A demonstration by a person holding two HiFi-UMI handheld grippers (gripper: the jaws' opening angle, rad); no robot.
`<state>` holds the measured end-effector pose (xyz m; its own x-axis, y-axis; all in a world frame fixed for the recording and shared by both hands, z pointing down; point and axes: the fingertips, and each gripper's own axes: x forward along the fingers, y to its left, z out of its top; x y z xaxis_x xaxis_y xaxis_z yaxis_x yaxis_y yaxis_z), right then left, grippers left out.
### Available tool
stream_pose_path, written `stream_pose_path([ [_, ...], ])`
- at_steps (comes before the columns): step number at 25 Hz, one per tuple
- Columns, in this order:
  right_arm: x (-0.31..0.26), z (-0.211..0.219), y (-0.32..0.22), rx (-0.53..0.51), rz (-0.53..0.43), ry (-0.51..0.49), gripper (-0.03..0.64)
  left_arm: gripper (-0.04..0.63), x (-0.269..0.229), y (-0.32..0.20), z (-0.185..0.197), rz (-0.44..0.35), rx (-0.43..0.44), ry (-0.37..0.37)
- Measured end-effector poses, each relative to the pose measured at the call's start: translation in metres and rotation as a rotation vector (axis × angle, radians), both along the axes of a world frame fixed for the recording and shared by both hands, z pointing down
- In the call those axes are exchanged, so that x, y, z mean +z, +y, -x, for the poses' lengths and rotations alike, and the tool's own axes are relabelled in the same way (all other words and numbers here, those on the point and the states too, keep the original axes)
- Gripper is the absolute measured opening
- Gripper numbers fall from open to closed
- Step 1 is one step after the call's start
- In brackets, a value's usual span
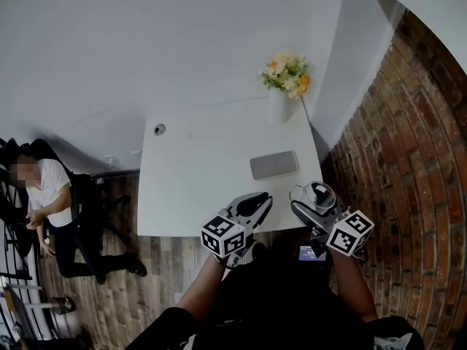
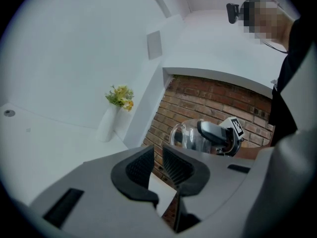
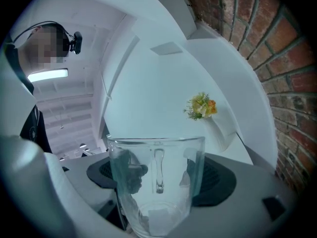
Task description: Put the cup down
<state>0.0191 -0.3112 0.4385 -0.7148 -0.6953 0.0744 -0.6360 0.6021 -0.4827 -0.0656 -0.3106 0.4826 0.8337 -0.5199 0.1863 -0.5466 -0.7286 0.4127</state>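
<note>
The table [image 1: 204, 166] stands against the back wall, with a brick wall [image 1: 408, 159] along its right side. A vase [image 1: 279, 106] of flowers [image 1: 286, 74] sits at the table's far right corner and a small round thing [image 1: 159, 129] near its far left corner. A flat pad [image 1: 274, 165] lies toward the near right. At the near edge, the left gripper [image 1: 255, 204] hangs just left of the right gripper [image 1: 310, 208], whose jaws hold the cup [image 1: 319, 193] above the table's near right corner. A person [image 1: 51, 195] sits well off to the left.

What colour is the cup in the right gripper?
The cup is clear, colourless glass with a handle; the right gripper view shows it best.
</note>
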Motion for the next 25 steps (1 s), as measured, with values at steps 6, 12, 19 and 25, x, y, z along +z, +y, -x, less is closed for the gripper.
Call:
stream_pose_path([
  [6, -0.005, 0.001, -0.013, -0.027, -0.009, -0.008, 0.417, 0.06, -0.006, -0.012, -0.009, -0.012, -0.008, -0.007],
  [12, 0.0, -0.007, -0.017, -0.028, 0.003, -0.018, 0.417, 0.061, 0.0, -0.013, -0.014, 0.005, -0.015, -0.019],
  [19, 0.007, -0.013, -0.023, -0.036, 0.013, -0.023, 0.417, 0.061, 0.002, -0.017, -0.018, 0.008, -0.027, -0.029],
  [25, 0.028, -0.009, -0.05, -0.055, 0.04, 0.009, 0.417, 0.061, 0.001, -0.025, -0.011, 0.013, -0.051, -0.047],
])
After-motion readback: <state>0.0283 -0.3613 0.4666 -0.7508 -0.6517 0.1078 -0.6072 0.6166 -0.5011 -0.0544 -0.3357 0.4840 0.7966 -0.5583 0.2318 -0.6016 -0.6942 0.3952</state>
